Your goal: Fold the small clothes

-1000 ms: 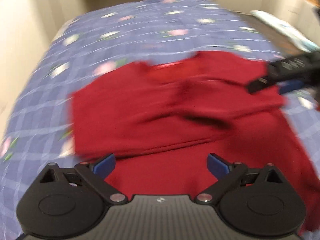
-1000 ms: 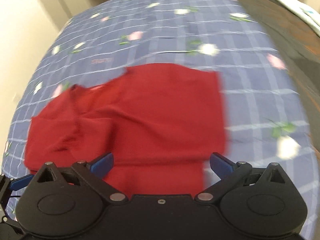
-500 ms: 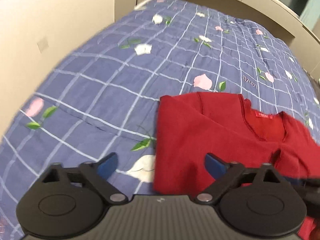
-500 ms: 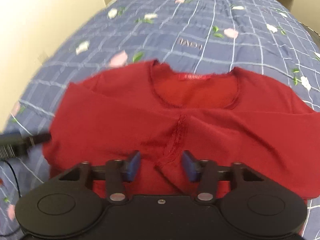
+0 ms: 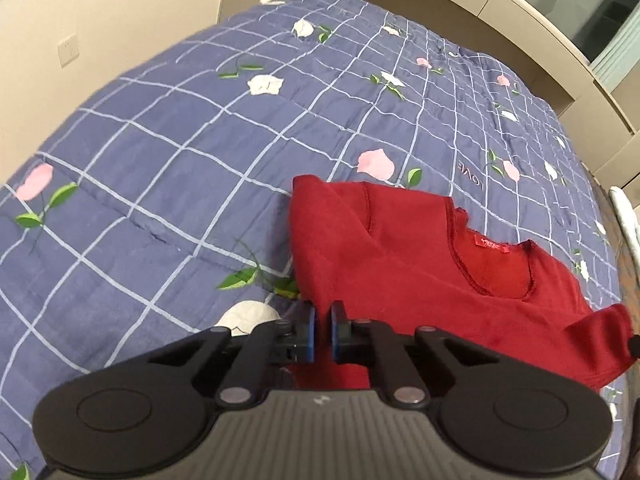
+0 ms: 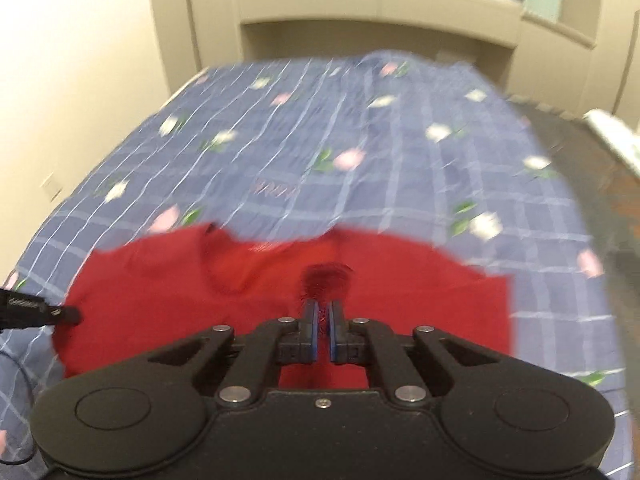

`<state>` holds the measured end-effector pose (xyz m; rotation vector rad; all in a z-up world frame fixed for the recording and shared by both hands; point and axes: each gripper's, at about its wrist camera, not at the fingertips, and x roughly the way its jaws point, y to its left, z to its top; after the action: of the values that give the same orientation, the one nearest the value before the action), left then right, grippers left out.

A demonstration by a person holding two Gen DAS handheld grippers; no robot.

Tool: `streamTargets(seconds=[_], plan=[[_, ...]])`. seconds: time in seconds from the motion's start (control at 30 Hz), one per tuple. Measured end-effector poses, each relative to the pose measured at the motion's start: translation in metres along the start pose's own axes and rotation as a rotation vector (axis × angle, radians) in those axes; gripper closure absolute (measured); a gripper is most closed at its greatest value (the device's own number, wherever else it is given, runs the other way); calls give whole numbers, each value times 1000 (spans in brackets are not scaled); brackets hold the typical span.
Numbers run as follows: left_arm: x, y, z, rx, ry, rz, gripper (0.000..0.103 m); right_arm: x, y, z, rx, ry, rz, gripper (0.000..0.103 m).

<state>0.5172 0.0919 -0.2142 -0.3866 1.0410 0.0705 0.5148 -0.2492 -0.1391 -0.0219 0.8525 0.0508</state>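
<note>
Wall: plain cream surface along the bed's left edge, with a pale socket plate point(image 5: 67, 50) set in it.
Quilt: blue-violet cover point(image 5: 168, 152) with a thin white grid, printed pink and white flowers and green leaves; softly padded, it spreads over the whole bed, and the word LOVE is stitched upside down beyond the garment.
Left gripper: black two-finger tool point(image 5: 321, 332) angled down at the quilt, low over the garment's left border; its blue-padded fingers point(image 5: 308, 330) stand almost together with only a narrow slit between them, pinching the left edge of the cloth.
Red top: small dark red garment point(image 5: 400, 272) of soft, fuzzy knit, lying roughly mid-bed toward the near edge; scooped neckline with a rough stitched rim and a bright red label inside the collar; the left shoulder is turned over along a seam, and the right side bunches into a raised fold.
Right gripper: black tool point(image 6: 323, 330) held level and pointing up the bed toward the headboard; blue pads nearly meeting, with a tuft of red cloth caught between the tips and gathered just ahead of them. This view is blurred.
Headboard: beige panelled built-in unit point(image 6: 360, 20) at the far end, windows above it.
Right edge of the bed: dark strip, too blurred to name.
</note>
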Motion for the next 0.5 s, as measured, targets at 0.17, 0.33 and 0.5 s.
streamTargets(seconds=[0.17,0.33,0.5], plan=[[5,-9,-9,23,3,22,96,18,-39,-27,54,46,-65,99],[8,-16,-13,58,16,57,95,46,-47,-50,45,122,-52,99],[5,-13,-11,74,-1,99,95,53,-44,-51,32,151,-51,89]])
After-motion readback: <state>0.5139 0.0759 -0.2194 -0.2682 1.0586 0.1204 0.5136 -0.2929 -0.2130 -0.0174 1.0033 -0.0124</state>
